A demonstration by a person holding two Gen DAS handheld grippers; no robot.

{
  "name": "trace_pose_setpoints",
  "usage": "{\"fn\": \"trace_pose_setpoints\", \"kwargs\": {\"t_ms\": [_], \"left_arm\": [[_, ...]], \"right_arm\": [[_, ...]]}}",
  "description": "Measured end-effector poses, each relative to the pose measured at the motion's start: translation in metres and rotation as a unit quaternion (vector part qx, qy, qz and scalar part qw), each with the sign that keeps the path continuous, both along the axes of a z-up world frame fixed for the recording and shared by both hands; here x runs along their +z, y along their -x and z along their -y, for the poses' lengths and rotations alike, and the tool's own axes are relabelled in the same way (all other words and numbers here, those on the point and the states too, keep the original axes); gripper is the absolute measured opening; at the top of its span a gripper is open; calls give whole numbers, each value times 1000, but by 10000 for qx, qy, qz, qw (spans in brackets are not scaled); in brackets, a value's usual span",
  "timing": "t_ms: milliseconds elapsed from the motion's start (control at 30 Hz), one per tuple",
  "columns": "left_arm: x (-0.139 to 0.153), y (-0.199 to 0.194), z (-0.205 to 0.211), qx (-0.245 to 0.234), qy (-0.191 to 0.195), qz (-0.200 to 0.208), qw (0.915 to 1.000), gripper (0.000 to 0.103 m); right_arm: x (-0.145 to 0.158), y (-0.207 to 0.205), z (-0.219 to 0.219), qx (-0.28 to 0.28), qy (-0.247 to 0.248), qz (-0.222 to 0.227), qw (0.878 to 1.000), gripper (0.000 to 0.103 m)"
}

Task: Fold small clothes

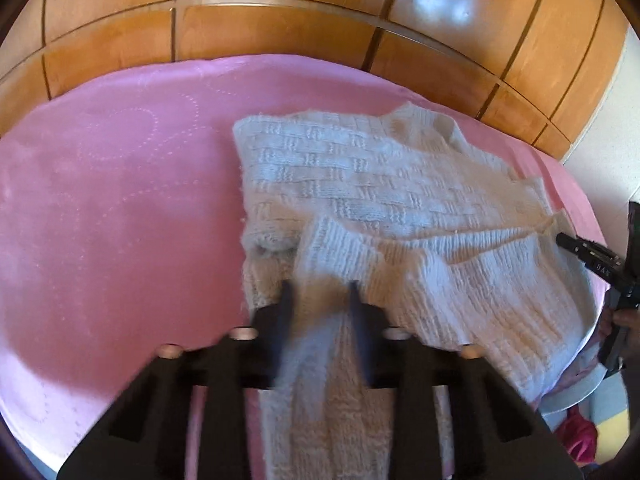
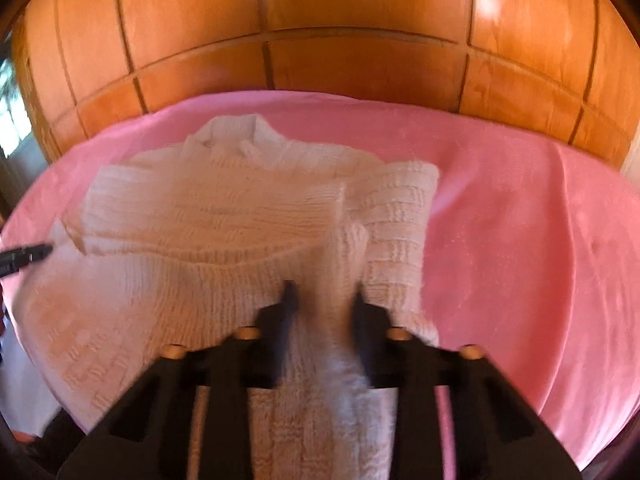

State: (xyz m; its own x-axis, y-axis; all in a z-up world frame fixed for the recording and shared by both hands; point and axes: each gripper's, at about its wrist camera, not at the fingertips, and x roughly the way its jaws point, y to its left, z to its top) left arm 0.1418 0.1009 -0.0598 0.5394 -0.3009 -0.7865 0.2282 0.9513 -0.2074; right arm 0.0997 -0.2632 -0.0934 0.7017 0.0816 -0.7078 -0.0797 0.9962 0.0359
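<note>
- A shiny brown wooden wall of square panels (image 1: 280,36) fills the back of both views. Bright spots of light shine on it.
- In front of the wall lies a wide pink soft cloth (image 1: 112,208) that covers the flat top. Faint dotted swirls are stitched into it.
- On the pink cloth lies a small cream knitted sweater (image 1: 384,184). It has a woven basket pattern on the body and long ribs on its sleeves and edge. Its collar points to the wooden wall. One part is folded over the body.
- In the left wrist view the sweater sits on the right half of the pink cloth. In the right wrist view it sits on the left half (image 2: 208,208).
- The left black two-finger gripper (image 1: 320,292) has a thick bunch of the sweater between its fingers. The fingers stand only a little apart and squeeze the wool.
- The right black two-finger gripper (image 2: 325,292) is the same. Its fingers are nearly closed and pinch a fold of the sweater.
- Both pictures are a bit blurry near the fingers.
- Each gripper's black tip also shows at the side edge of the other view, right at the edge of the sweater.
</note>
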Motion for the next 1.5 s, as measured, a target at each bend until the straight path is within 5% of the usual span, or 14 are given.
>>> {"fn": "trace_pose_setpoints", "kwargs": {"t_ms": [167, 433, 700, 900, 1133, 1267, 1300, 1400, 1500], "left_arm": [[6, 7, -2, 88, -16, 254, 9996, 6], [46, 26, -20, 251, 261, 711, 9968, 5], [80, -29, -30, 582, 781, 850, 9916, 5], [70, -117, -8, 859, 528, 620, 9930, 5], [2, -179, 19, 1061, -250, -228, 9938, 5], [13, -166, 20, 1120, -248, 1, 9934, 6], [21, -160, 19, 1100, -151, 130, 9937, 6], [44, -140, 27, 741, 125, 520, 9958, 6], [44, -135, 48, 287, 130, 506, 9982, 6]], "right_arm": [[8, 10, -3, -68, 320, 190, 9993, 7], [57, 27, 13, -230, -263, 637, 9974, 6], [89, -25, 40, -524, -762, 892, 9917, 6], [71, -109, 61, -952, -863, 547, 9902, 6], [-4, -162, 59, -1208, -700, -475, 9891, 7], [10, -148, 58, -1215, -658, -139, 9903, 29], [16, -143, 56, -1194, -644, -11, 9908, 44], [40, -127, 38, -756, -937, 341, 9921, 47], [39, -127, 6, -54, -1233, 154, 9922, 49]]}}
